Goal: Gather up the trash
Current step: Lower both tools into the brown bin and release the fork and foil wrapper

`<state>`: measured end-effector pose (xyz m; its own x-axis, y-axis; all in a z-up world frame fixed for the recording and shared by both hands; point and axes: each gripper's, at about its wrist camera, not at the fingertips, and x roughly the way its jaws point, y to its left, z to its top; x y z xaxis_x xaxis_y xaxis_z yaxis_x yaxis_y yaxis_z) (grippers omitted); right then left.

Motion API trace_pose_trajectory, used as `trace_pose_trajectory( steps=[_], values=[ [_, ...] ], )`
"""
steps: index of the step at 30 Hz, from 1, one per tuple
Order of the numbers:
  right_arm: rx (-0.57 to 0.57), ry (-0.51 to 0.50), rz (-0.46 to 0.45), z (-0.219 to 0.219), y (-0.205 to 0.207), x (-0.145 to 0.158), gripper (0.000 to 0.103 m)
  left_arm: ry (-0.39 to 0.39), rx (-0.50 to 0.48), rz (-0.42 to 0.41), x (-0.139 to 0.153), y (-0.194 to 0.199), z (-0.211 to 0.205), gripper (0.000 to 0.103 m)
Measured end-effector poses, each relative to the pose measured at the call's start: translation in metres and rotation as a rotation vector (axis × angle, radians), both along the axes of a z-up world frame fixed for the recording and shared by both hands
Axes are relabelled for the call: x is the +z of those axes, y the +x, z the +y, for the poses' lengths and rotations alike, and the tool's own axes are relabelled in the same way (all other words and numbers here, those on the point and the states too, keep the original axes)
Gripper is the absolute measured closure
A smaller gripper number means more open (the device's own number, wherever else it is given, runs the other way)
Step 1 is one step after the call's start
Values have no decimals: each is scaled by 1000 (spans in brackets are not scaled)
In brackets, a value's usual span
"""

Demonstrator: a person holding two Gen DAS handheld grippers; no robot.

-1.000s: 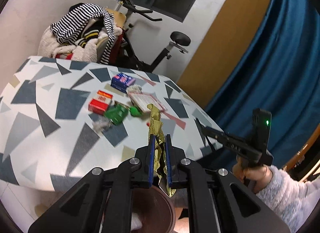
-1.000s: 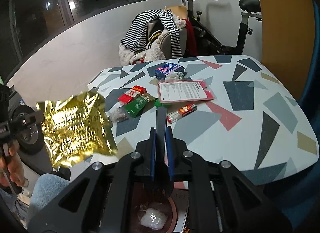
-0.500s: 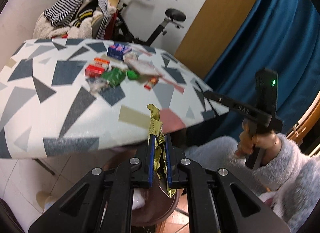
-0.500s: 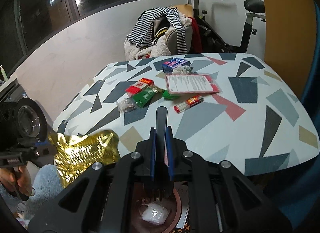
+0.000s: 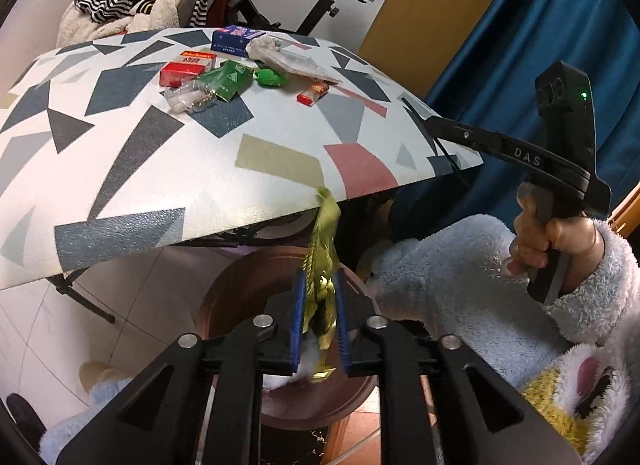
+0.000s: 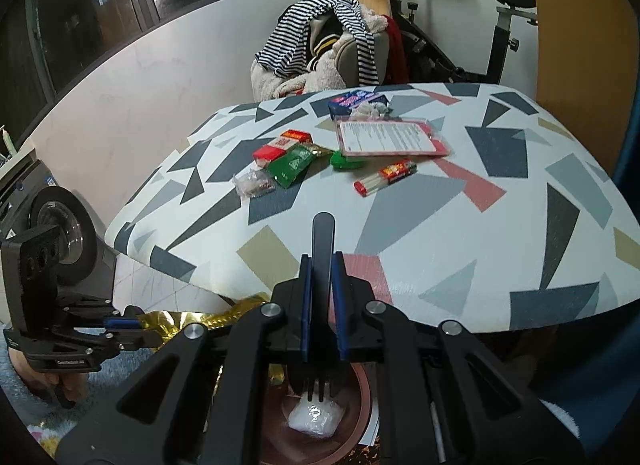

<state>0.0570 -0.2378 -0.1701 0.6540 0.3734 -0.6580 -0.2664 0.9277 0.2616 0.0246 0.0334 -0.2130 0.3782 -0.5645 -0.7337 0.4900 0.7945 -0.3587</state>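
Observation:
My left gripper [image 5: 319, 305] is shut on a crumpled gold foil wrapper [image 5: 322, 261] and holds it just over the brown round bin [image 5: 236, 289] below the table's front edge. The same gripper [image 6: 132, 331] shows at the lower left of the right wrist view, with the wrapper [image 6: 192, 321] in it. My right gripper [image 6: 322, 289] is shut on a black plastic fork [image 6: 323, 241], tines down over the bin [image 6: 360, 389]. A white crumpled piece [image 6: 316, 417] lies in the bin. My right gripper also shows in the left wrist view [image 5: 424, 121].
On the patterned table [image 6: 440, 225] lie a red box [image 6: 282, 143], green packets [image 6: 292, 165], a clear wrapper [image 6: 252, 183], a red-capped tube [image 6: 386, 177], a pink-edged card [image 6: 388, 137] and a blue box [image 6: 356, 101]. A chair with clothes [image 6: 320, 49] and an exercise bike [image 6: 480, 45] stand behind.
My left gripper has come down from table height to below the table's edge, carrying the gold wrapper over the bin. My right gripper has stayed over the bin with the fork.

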Motion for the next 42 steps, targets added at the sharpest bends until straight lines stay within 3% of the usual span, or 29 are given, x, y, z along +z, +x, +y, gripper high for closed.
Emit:
trace_pose_trajectory(
  steps=[5,9,15,19,24,35,37,41,42],
  values=[
    [22,0,25,6,-4,-12,89,-37,27,-24,5,-3,2,64],
    [47,-2,44,14,-7,-23,89,-51,81,-85,15,-6,8,42],
    [111,-16,77,34,-13,-48,89,-5,200,-176,26,-9,25,20],
    [161,-42,118,48,-16,-70,89,61,264,-246,29,-14,32,12],
    [215,-89,165,64,-17,-91,89,113,310,-296,27,-17,35,11],
    [203,-126,253,66,-14,-116,88,121,351,-307,25,-19,40,11],
    [191,-135,258,66,-12,-117,85,120,352,-308,26,-18,40,11],
    [165,-137,238,62,-12,-114,41,120,353,-314,28,-18,40,11],
    [161,-134,230,61,-12,-111,36,120,354,-314,29,-18,40,11]
  ],
)
